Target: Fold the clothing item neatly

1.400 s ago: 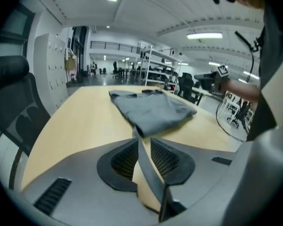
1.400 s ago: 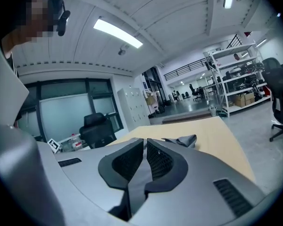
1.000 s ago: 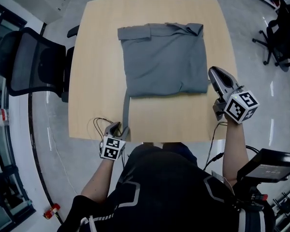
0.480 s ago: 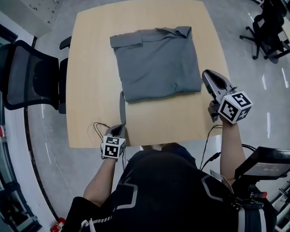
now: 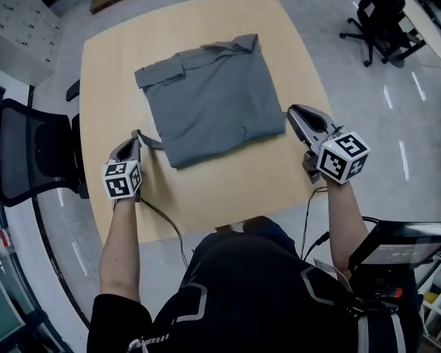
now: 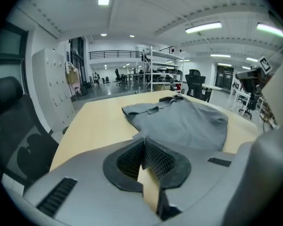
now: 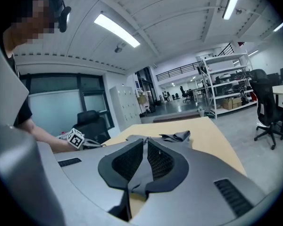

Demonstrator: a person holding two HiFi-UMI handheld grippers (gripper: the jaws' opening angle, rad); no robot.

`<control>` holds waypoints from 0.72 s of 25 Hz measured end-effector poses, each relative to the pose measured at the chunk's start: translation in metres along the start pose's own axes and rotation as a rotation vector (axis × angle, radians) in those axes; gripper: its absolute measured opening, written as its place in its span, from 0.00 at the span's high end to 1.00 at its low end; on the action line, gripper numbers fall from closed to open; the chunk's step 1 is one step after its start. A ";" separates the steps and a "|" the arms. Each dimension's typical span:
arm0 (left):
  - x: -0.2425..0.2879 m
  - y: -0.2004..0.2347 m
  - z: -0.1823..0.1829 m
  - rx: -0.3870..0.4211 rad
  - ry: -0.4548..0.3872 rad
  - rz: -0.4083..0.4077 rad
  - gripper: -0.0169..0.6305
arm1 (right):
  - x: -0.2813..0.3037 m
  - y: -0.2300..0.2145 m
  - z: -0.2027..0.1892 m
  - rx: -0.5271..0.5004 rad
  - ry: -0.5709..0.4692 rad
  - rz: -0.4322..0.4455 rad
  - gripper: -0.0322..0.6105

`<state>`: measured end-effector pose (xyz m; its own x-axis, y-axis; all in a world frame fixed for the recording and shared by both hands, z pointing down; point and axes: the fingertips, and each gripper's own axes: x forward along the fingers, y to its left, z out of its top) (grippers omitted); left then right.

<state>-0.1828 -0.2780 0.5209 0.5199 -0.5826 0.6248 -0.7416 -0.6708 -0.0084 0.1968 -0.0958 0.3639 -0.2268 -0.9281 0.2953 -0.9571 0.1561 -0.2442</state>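
Note:
A grey garment (image 5: 206,101) lies folded into a rough square on the wooden table (image 5: 228,182); its collar end is on the far side. A narrow sleeve strip (image 5: 151,140) runs out from its near left corner. My left gripper (image 5: 132,143) is shut on the end of that strip, just left of the garment. In the left gripper view the pads (image 6: 153,159) meet, with a scrap of grey cloth at their tips and the garment (image 6: 188,119) beyond. My right gripper (image 5: 294,115) is shut on the garment's near right edge; grey cloth sits between its pads (image 7: 161,160).
A black office chair (image 5: 22,153) stands by the table's left edge. More chairs (image 5: 382,13) are on the floor at the far right. A thin cable (image 5: 165,223) trails over the near edge. A dark device (image 5: 404,245) sits at the lower right.
My left gripper has gone from the table's near edge up and to the left, taking the sleeve strip with it. The strip now points left instead of toward me. The right gripper has barely moved.

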 end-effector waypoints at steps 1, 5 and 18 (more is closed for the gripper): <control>0.008 0.008 0.012 0.007 -0.010 0.007 0.96 | 0.001 0.000 -0.002 0.003 0.001 0.000 0.91; 0.038 0.027 0.035 -0.024 -0.017 0.025 0.96 | 0.002 0.000 -0.006 0.019 0.003 -0.004 0.91; -0.018 0.018 0.081 -0.200 -0.308 0.006 0.78 | -0.002 0.006 0.018 -0.011 -0.022 -0.001 0.91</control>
<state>-0.1715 -0.3161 0.4464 0.5957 -0.7175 0.3610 -0.7976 -0.5816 0.1602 0.1953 -0.0990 0.3449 -0.2217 -0.9356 0.2748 -0.9593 0.1587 -0.2334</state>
